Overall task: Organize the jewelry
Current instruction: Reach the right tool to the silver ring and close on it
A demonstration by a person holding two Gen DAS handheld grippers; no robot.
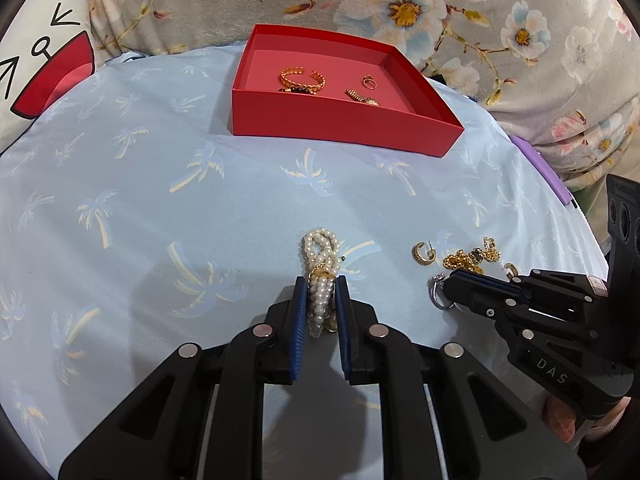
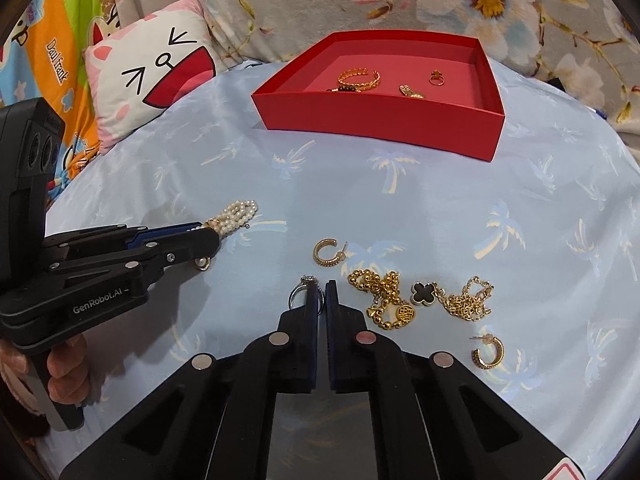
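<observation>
Left wrist view: left gripper (image 1: 320, 280) clamped on pearl bracelet (image 1: 320, 264), beads bunched between the pads, loop poking out at 12 o'clock. Red box (image 1: 344, 124) further out at 12, holding a gold cuff (image 1: 302, 78), a ring (image 1: 369, 81) and a gold link piece (image 1: 362, 97). Right gripper (image 1: 452, 286) at 3 o'clock, tip by a silver ring (image 1: 438, 292).

Right wrist view: right gripper (image 2: 322, 286) jaws closed, nothing visibly between them; silver ring (image 2: 300, 290) sits just at 9 of the tip. Gold chains (image 2: 384, 296) and clover pendant (image 2: 424, 292) at 3, hoop earrings (image 2: 326, 252) at 12 and 4. Blue palm-print cloth (image 2: 440, 208) underneath.
</observation>
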